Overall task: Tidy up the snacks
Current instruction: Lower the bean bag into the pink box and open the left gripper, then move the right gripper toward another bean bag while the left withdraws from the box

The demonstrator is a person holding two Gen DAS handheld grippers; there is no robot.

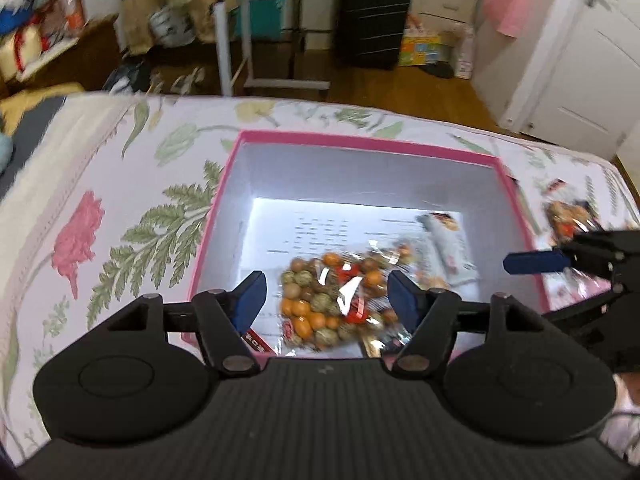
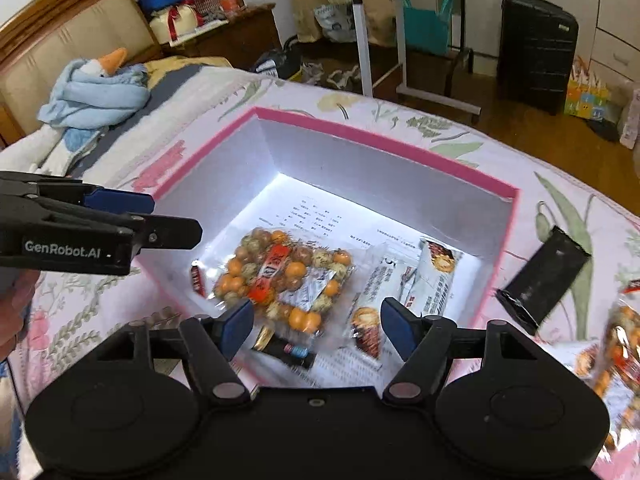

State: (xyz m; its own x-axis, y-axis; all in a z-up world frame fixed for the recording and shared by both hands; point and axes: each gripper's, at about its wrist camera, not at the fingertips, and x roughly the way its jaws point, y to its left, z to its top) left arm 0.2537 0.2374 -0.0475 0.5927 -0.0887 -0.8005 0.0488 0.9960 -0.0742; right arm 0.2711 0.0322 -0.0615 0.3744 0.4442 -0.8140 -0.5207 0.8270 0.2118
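Observation:
A pink box with a white inside stands on the floral bedspread. In it lie a clear bag of orange and brown nuts, white snack bars and a small dark packet. My left gripper is open and empty over the box's near edge, above the nut bag; it also shows in the right wrist view. My right gripper is open and empty over the box's near side; it also shows in the left wrist view.
A black packet and another nut bag lie on the bedspread right of the box. A blue plush goose lies at the bed's head. Beyond the bed stand a rolling table, a black suitcase and a white door.

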